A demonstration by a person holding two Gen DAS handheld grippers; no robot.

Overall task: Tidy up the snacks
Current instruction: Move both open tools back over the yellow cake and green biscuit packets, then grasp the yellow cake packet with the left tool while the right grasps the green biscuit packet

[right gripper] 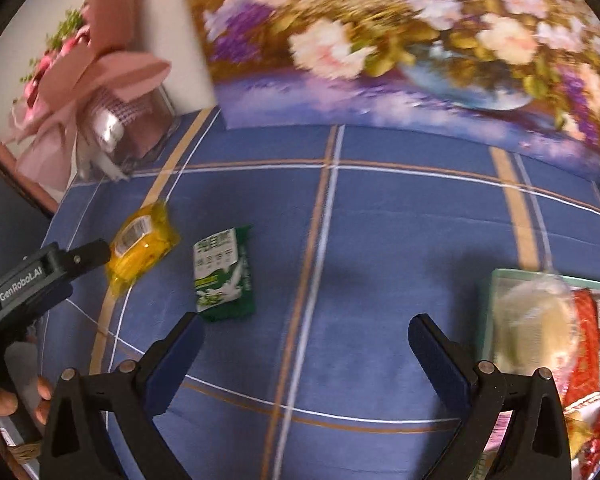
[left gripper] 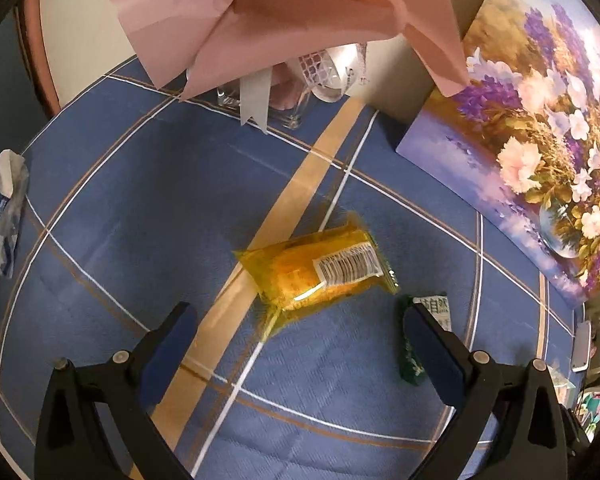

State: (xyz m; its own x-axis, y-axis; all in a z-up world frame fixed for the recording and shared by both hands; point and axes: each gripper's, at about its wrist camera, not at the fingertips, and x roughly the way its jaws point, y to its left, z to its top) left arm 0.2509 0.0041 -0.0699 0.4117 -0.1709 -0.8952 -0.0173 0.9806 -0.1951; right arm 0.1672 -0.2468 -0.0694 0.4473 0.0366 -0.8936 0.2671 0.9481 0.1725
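Jaws apart, empty | yellow snack packet (left gripper: 320,270) just ahead | green packet (left gripper: 414,354) seemingly beside right jaw

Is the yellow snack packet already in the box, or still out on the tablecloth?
Out. The yellow snack packet lies flat on the tablecloth.

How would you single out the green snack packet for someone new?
On the blue checked tablecloth, in front of the flower painting, two loose packets lie side by side. The green snack packet is opaque green and white with printed text; the yellow packet beside it is see-through.
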